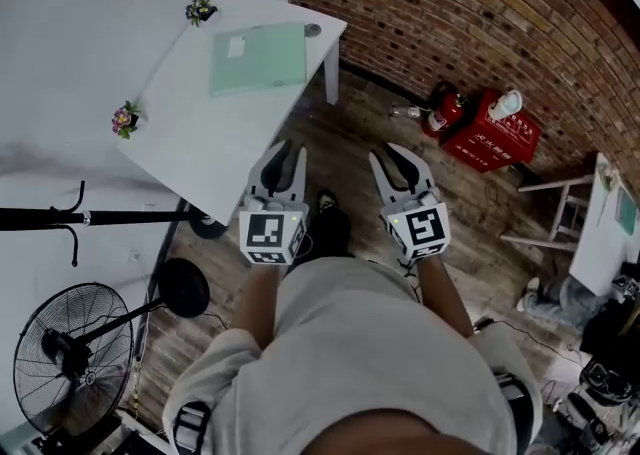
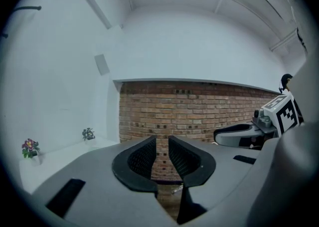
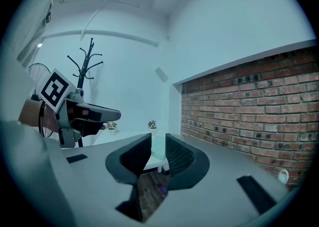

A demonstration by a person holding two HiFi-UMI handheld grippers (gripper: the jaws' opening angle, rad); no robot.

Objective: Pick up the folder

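The folder (image 1: pixel 258 58) is pale green and lies flat on the far part of a white table (image 1: pixel 200 133). Both grippers hang level over the wooden floor, short of the table's near edge. In the head view my left gripper (image 1: pixel 285 151) is nearest the table corner, and my right gripper (image 1: pixel 398 155) is beside it. Seen close, my left gripper (image 2: pixel 162 138) keeps a narrow gap with nothing in it. My right gripper (image 3: pixel 158 136) has a slightly wider gap, also empty; through it a strip of the folder (image 3: pixel 157 147) shows far off.
Two small flower pots (image 1: pixel 200 10) (image 1: pixel 125 120) stand at the table's edges. A brick wall (image 1: pixel 450 3) runs behind, with a red extinguisher box (image 1: pixel 490 128) at its foot. A fan (image 1: pixel 70 363) and a stand's round base (image 1: pixel 183 288) are at the left.
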